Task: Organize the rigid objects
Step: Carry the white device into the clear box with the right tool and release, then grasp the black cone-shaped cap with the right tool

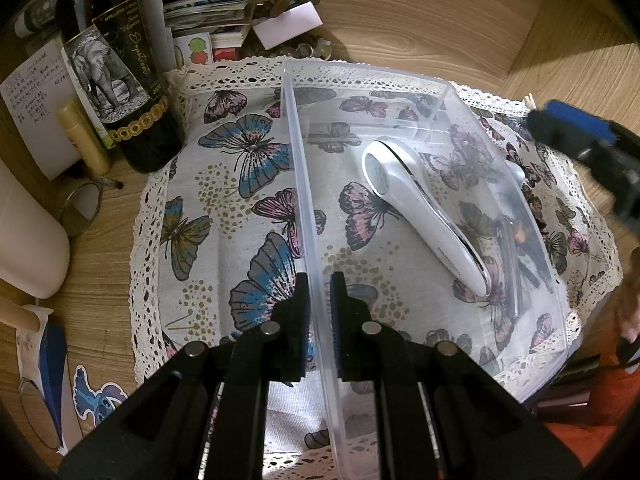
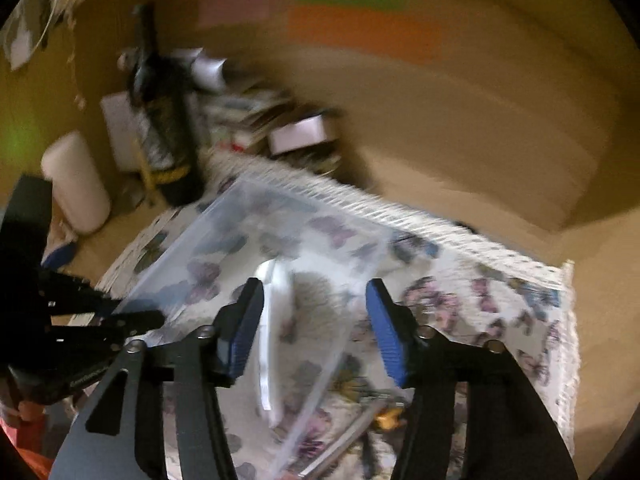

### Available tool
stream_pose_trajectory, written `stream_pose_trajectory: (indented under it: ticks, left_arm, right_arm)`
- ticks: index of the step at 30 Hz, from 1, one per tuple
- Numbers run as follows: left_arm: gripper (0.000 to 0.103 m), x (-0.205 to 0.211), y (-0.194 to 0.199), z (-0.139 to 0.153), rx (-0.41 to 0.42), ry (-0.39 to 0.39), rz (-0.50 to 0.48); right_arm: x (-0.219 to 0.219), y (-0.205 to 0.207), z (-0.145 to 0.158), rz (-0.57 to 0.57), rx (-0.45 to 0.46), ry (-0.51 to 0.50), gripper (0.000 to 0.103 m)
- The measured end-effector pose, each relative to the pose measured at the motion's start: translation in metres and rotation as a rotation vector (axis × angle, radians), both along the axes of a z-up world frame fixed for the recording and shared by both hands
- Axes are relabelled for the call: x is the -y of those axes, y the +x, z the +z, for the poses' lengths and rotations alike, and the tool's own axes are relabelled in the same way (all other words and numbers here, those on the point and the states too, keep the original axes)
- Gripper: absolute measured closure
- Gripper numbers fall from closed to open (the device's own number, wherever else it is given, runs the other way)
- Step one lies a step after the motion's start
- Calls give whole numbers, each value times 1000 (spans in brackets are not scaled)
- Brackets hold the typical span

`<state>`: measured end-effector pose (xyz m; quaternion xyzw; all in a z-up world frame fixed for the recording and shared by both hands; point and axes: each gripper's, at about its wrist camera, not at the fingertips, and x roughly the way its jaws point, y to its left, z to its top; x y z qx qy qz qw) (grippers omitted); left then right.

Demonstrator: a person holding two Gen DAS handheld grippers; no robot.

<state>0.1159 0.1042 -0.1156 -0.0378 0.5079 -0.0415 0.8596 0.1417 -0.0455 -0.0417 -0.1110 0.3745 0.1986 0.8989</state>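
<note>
A clear plastic storage box (image 1: 420,80) stands on a butterfly-print cloth (image 1: 224,184). A white handheld device (image 1: 424,216) lies inside it, with dark thin tools (image 1: 516,248) along the box's right wall. My left gripper (image 1: 319,312) is shut on the box's left wall, one finger on each side. My right gripper (image 2: 316,320) is open and empty above the box (image 2: 280,216), over the white device (image 2: 276,320); this view is motion-blurred. The right gripper also shows in the left wrist view (image 1: 580,136) at the right edge.
A dark wine bottle (image 1: 116,64), a lip balm tube (image 1: 82,136), papers and cards (image 1: 224,12), a white cylinder (image 1: 24,232) and a small mirror ring (image 1: 80,208) crowd the wooden desk at left and behind the cloth. A wooden wall rises behind.
</note>
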Motion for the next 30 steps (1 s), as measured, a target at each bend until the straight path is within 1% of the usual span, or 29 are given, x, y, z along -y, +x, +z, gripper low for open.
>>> stream_pose_trajectory:
  ticks: [5, 8, 13, 16, 20, 23, 30]
  left_arm:
    - [93, 1, 0, 0, 1, 0, 0]
    - [93, 0, 0, 0, 0, 0, 0]
    - [93, 0, 0, 0, 0, 0, 0]
    - [93, 0, 0, 0, 0, 0, 1]
    - [93, 0, 0, -1, -1, -3, 2]
    - [93, 0, 0, -1, -2, -2, 4]
    - [93, -1, 0, -1, -4, -2, 5]
  right_arm:
    - [45, -5, 17, -133, 42, 32, 49]
    - [68, -6, 16, -203, 40, 44, 45]
    - [97, -7, -5, -292, -4, 28, 45]
    - [112, -5, -29, -336, -67, 15, 45]
    - [126, -3, -59, -359, -153, 18, 45]
    - [129, 1, -75, -362, -201, 33, 45]
    - [122, 24, -91, -332, -254, 84, 45]
